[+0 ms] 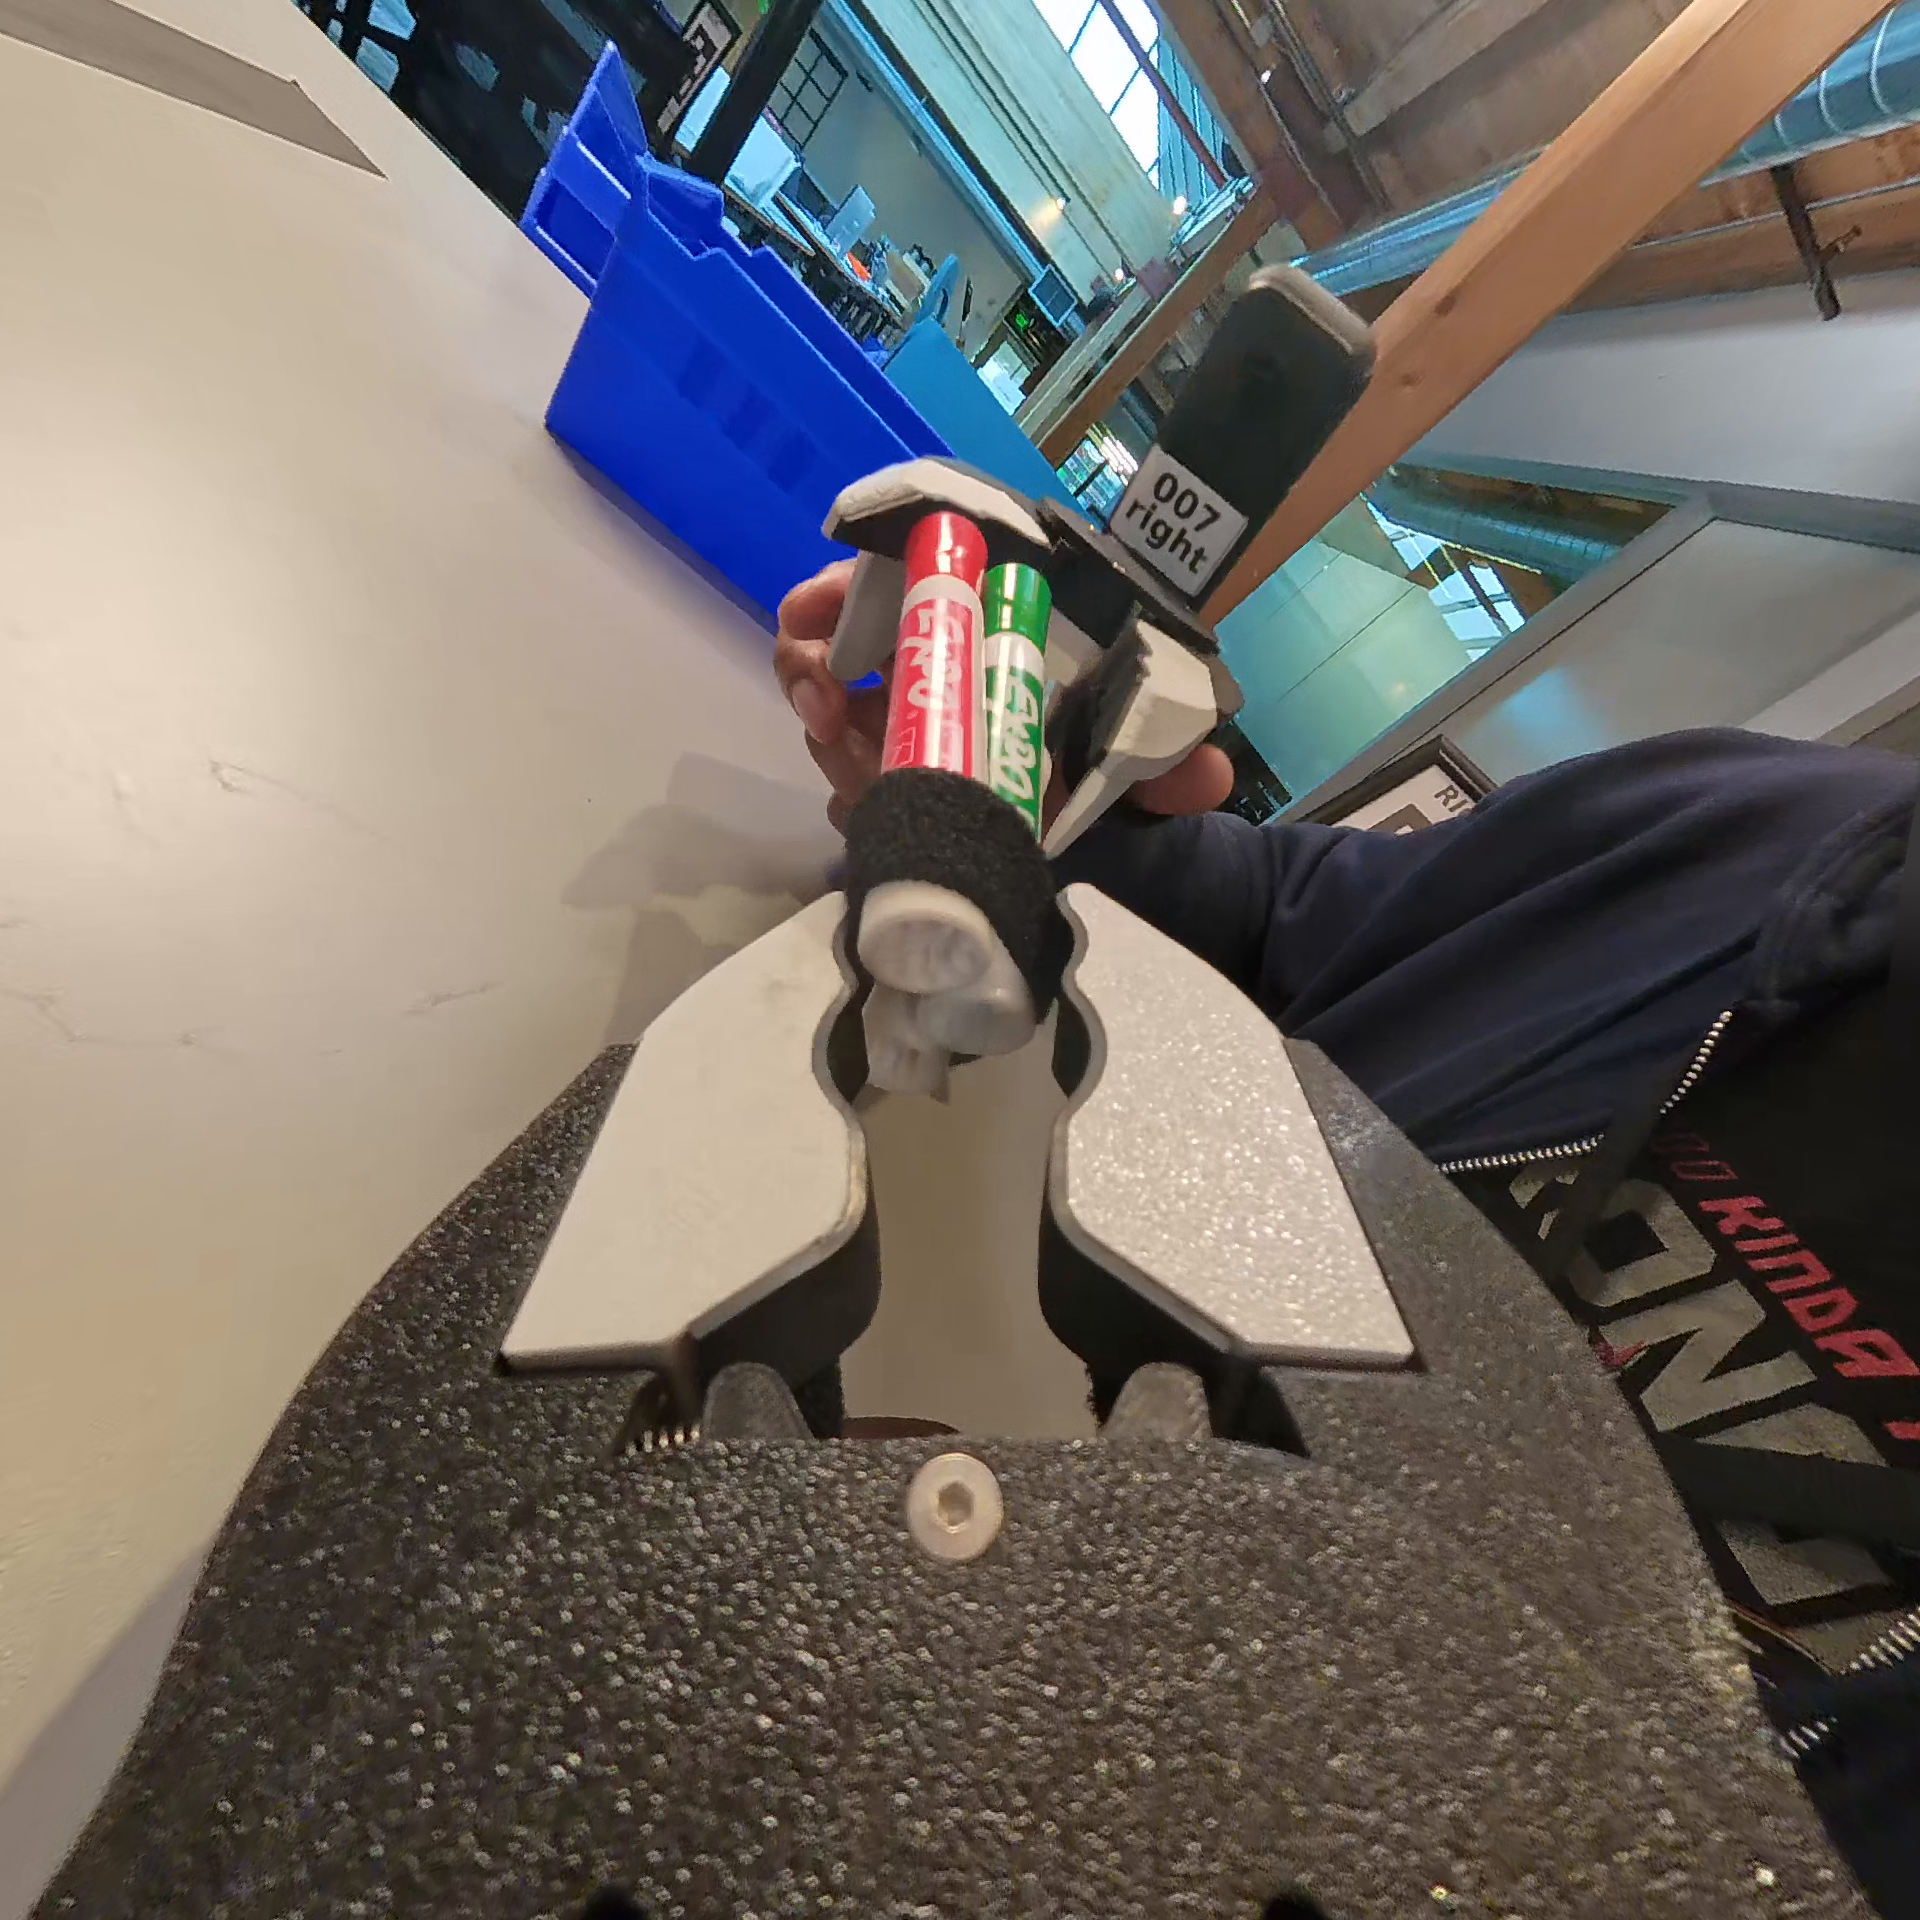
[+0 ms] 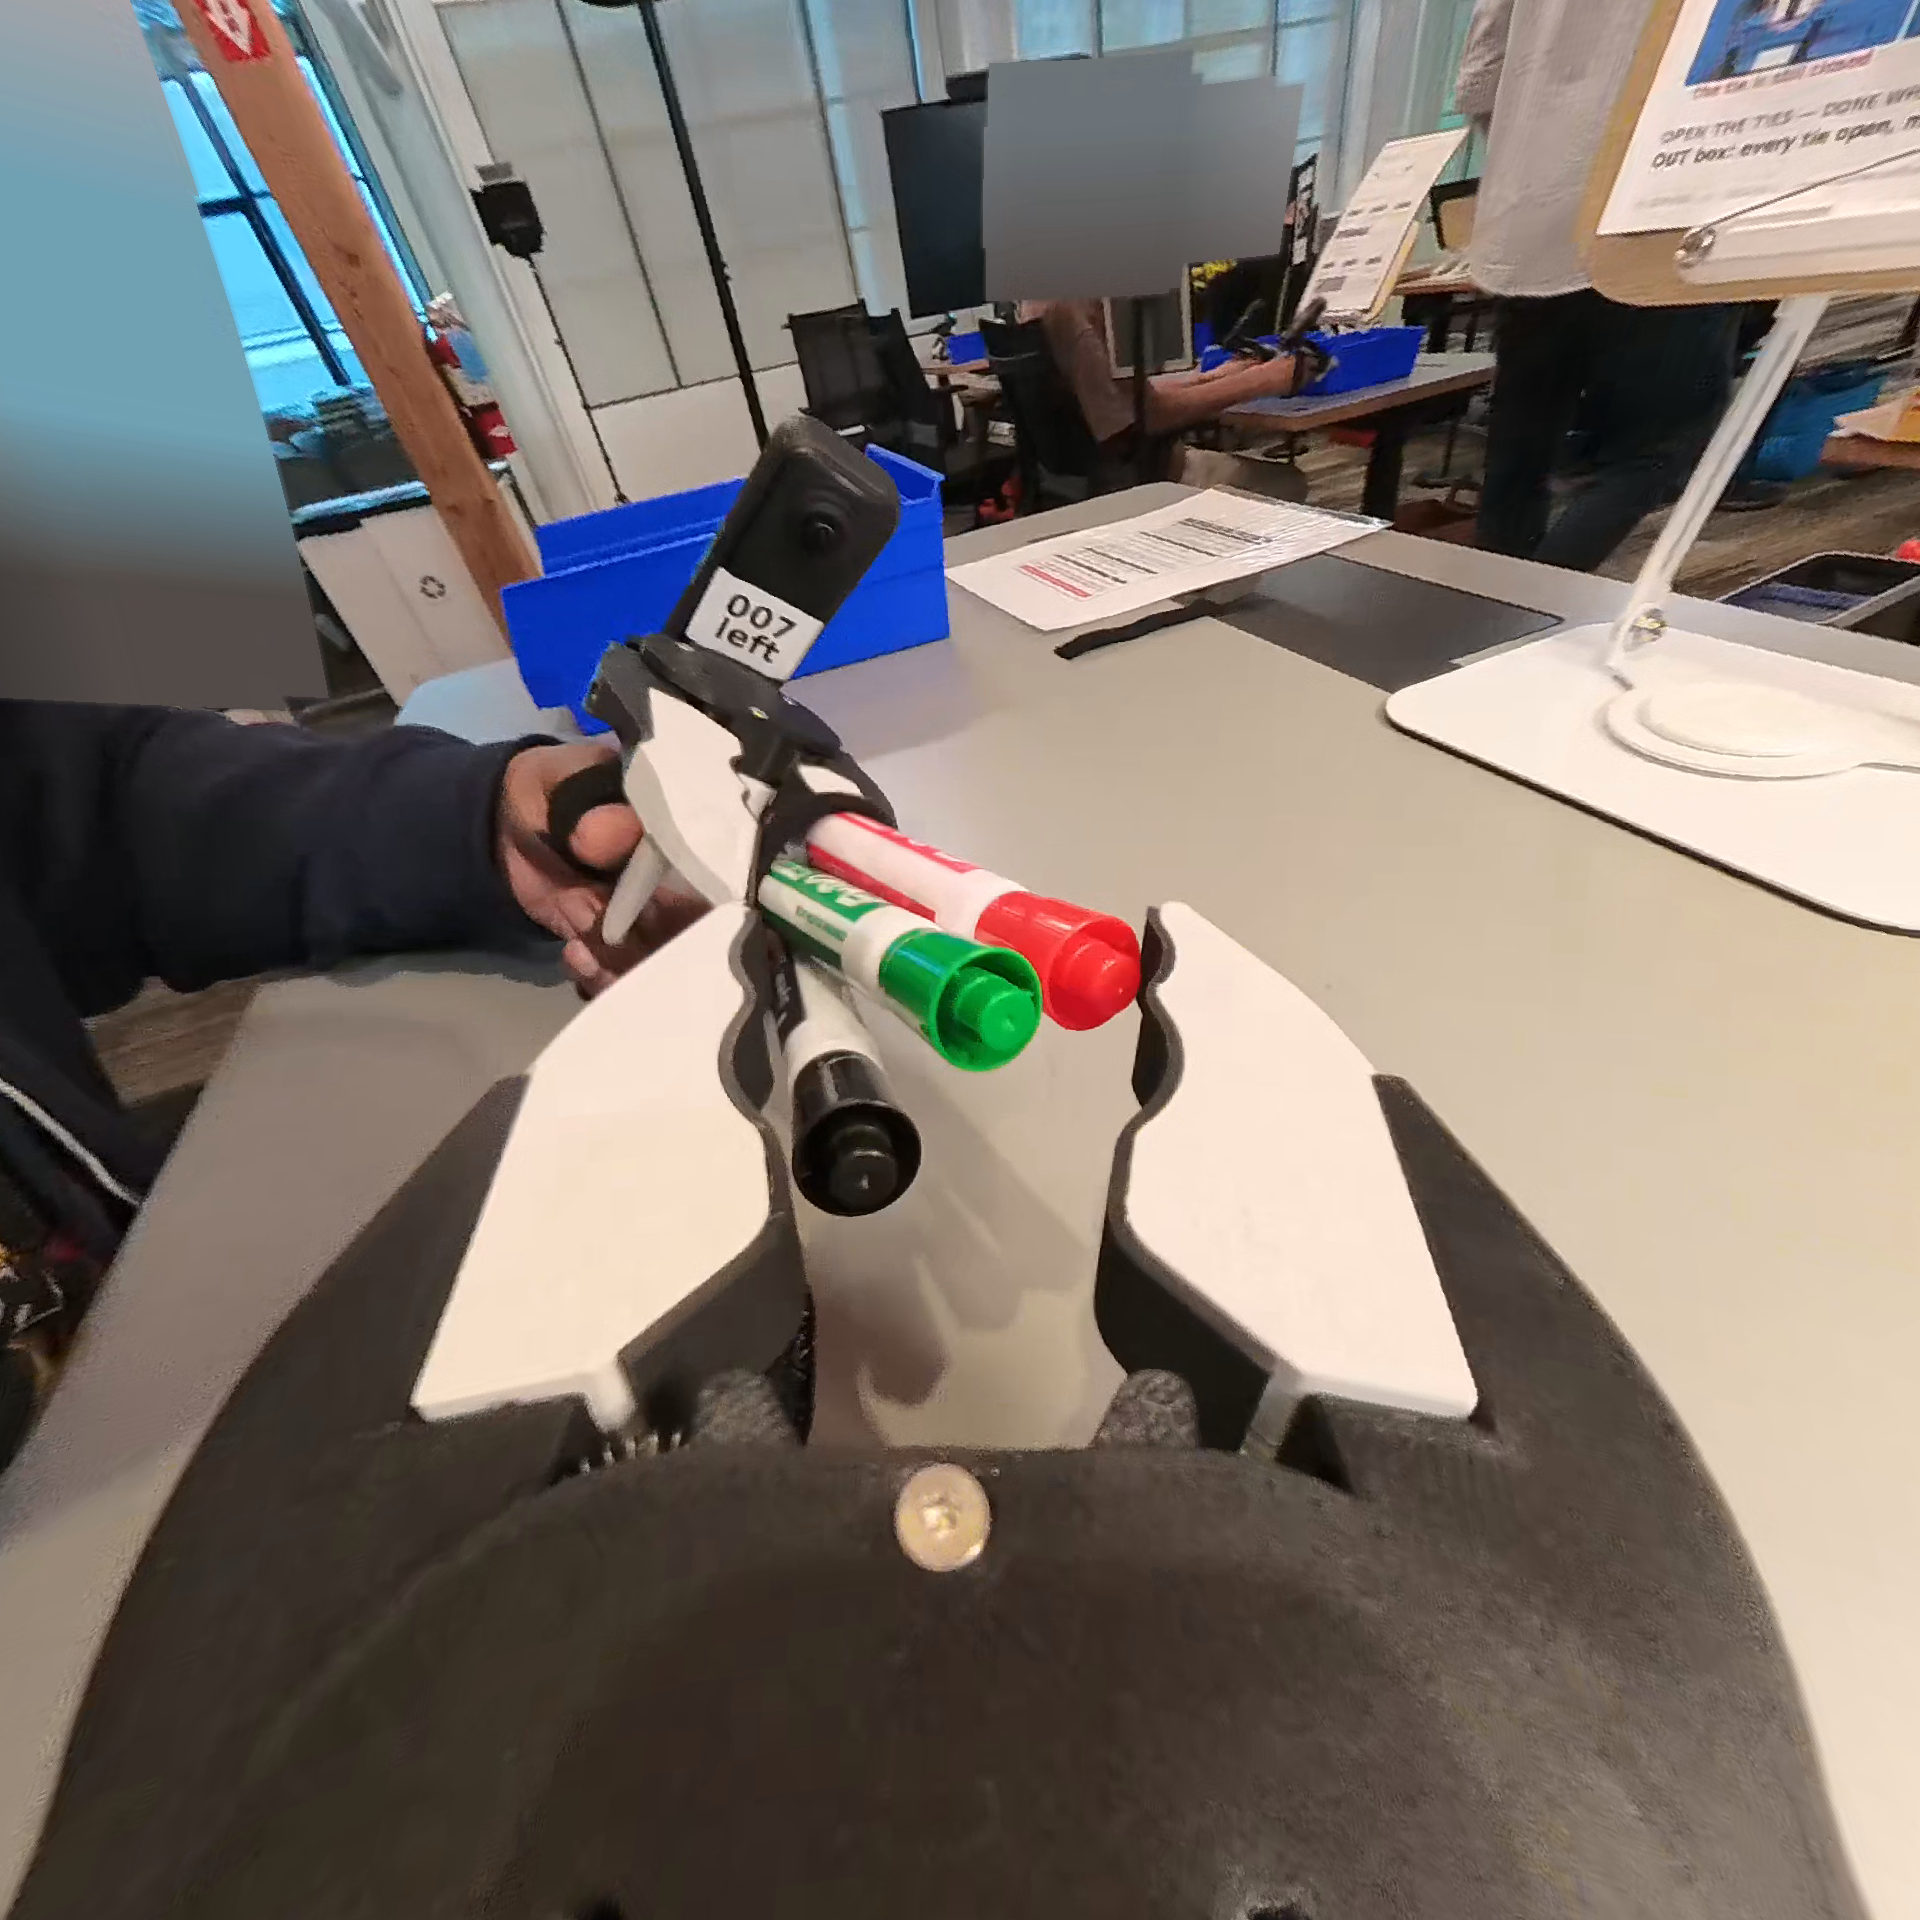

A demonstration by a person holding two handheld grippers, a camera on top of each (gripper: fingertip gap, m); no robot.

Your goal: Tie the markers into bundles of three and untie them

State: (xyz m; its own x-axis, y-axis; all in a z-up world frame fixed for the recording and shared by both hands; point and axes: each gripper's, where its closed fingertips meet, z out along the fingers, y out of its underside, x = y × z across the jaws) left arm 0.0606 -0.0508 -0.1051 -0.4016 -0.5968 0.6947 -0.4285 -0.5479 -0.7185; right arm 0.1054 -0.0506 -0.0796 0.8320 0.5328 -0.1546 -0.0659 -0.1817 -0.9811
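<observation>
A bundle of three markers is held above the grey table (image 2: 1351,935): a red marker (image 2: 977,894), a green marker (image 2: 883,935) and a black-capped marker (image 2: 842,1101). A black strap (image 1: 935,831) is wrapped around their butt ends. My left gripper (image 1: 956,935) is shut on the strapped end; it also shows in the right wrist view (image 2: 779,842). My right gripper (image 2: 945,935) is open around the cap ends. The red cap is close to its right pad (image 2: 1153,997), but the pads do not clamp. The right gripper also shows in the left wrist view (image 1: 997,603).
A blue bin (image 2: 623,582) stands at the table's far left edge. A printed sheet (image 2: 1164,551), a loose black strap (image 2: 1132,629) and a dark mat (image 2: 1382,623) lie farther back. A white stand base (image 2: 1662,727) with a clipboard (image 2: 1766,135) is at the right.
</observation>
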